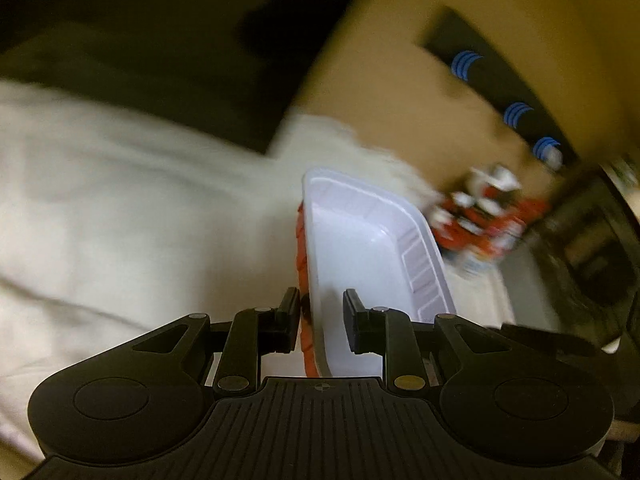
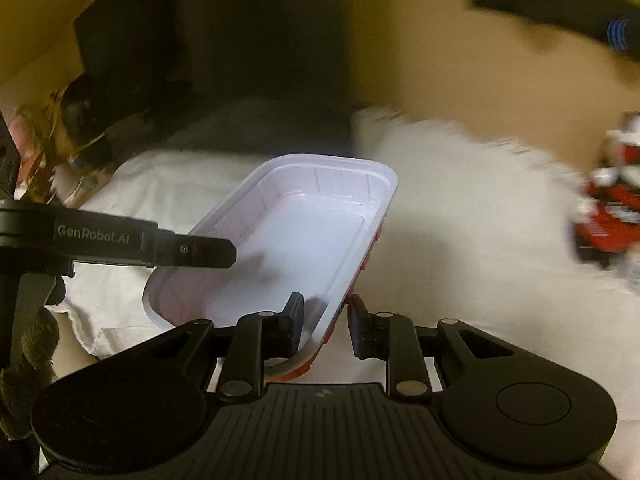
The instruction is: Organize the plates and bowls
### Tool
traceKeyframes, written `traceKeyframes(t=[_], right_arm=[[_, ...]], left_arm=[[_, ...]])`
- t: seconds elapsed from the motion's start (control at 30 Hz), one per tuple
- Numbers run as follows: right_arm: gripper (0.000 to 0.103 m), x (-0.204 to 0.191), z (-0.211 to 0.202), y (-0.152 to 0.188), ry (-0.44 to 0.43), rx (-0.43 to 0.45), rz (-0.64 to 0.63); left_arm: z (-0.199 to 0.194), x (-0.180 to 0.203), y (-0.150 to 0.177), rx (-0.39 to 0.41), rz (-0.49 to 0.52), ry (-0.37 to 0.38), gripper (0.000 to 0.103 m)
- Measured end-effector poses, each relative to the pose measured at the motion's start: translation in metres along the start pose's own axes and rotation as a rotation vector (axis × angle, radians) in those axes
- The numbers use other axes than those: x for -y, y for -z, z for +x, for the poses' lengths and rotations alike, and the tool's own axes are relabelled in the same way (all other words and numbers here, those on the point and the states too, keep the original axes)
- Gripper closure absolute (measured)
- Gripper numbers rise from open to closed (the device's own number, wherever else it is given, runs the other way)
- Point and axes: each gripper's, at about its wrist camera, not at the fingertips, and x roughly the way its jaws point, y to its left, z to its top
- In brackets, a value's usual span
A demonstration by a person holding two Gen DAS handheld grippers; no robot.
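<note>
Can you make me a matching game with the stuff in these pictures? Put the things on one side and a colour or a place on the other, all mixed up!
Things:
1. tub
2. cloth
3. left gripper
4. right gripper

Colour or place:
A. spread out flat under everything, off-white
B. white inside, orange outside
C. clamped on the tub's rim, with the tub stretching off to its left
D. clamped on the tub's rim, with the tub stretching off to its right

Pairs: 1-B, 2-A, 3-D, 4-C
</note>
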Motion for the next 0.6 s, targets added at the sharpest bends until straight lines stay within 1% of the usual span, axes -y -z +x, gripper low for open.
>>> traceKeyframes(t=[0.07,0.13,0.2,0.27,0.33,0.43,0.53,0.6], right_arm=[[0.079,0.025,-0.027,0.007,0.037,0.025,0.013],[0.079,0.046,-0.047,0.017,0.072,0.044,0.019],[0.078,0.065,-0.059,0.028,0.090,0.046,0.042],[0.078,0.079,-0.066,0.043,0.094,0.043,0.066],[0.078,0.092,-0.067,0.054,0.092,0.040,0.085],[0.078,0.110,-0.061,0.066,0.066,0.012,0.136],[0.078,0.117,-0.055,0.081,0.024,-0.024,0.154],[0.077,0.117,-0.051,0.086,-0.003,-0.044,0.141]], left_arm=[[0.009,0.027,0.005,-0.030,0.031,0.040,0.078],[0.025,0.051,0.013,-0.084,0.051,0.069,0.078],[0.040,0.071,0.022,-0.144,0.069,0.074,0.078],[0.052,0.084,0.033,-0.201,0.094,0.062,0.078],[0.063,0.091,0.044,-0.250,0.107,0.055,0.078],[0.073,0.092,0.055,-0.304,0.092,0.033,0.078],[0.074,0.091,0.062,-0.319,0.081,-0.003,0.078],[0.070,0.088,0.063,-0.306,0.071,-0.015,0.078]])
